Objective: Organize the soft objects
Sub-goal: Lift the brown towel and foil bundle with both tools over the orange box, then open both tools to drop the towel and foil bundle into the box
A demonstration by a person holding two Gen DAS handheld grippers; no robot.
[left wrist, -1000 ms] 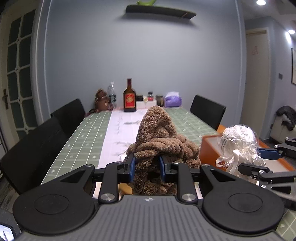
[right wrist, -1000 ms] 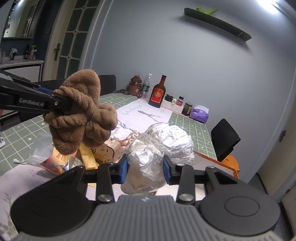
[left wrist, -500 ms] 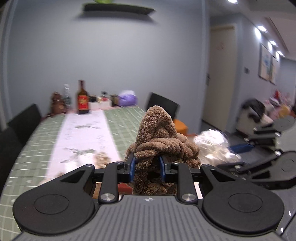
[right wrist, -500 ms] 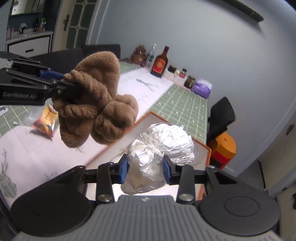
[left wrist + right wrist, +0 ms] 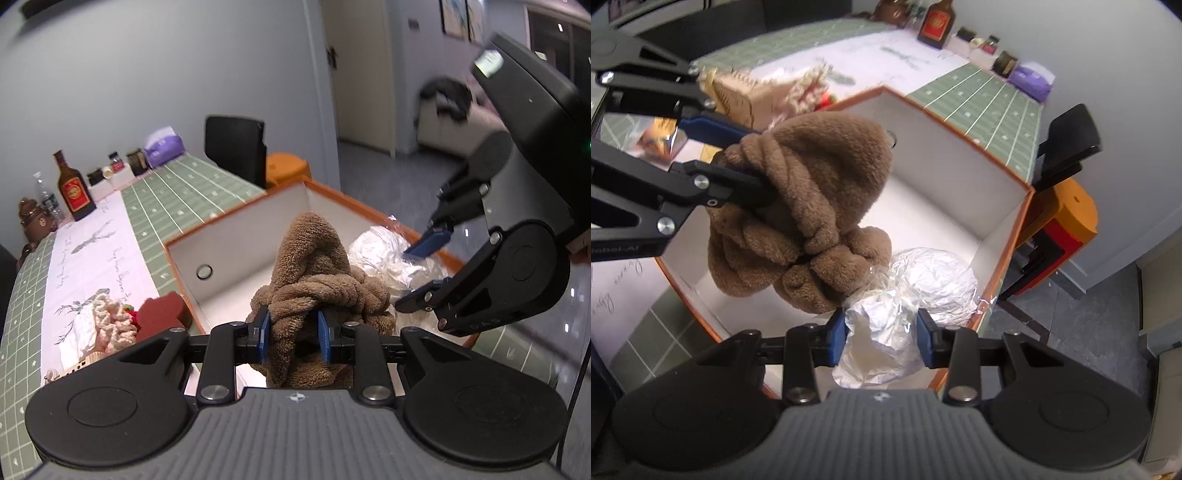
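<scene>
Two loads airborne over the orange-rimmed box [image 5: 1004, 221], centre frame. Left gripper [image 5: 291, 334] narrowly parted, pads clamped on the knotted brown fleece bundle [image 5: 314, 273]. Right gripper [image 5: 881, 332] a little wider, pinching the crinkled silver foil bundle [image 5: 923, 284], lower centre. Risk, my reading: bundles appear to touch, so dropping one may snag the other; foil hangs near the box's right edge and could spill outside.

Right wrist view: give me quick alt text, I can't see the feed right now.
The right gripper clamps a crinkled silver foil bundle above an open white box with an orange rim. Beside it, the left gripper holds a knotted brown fleece cloth over the same box. Behind lies a green checked tablecloth with a liquor bottle.
</scene>
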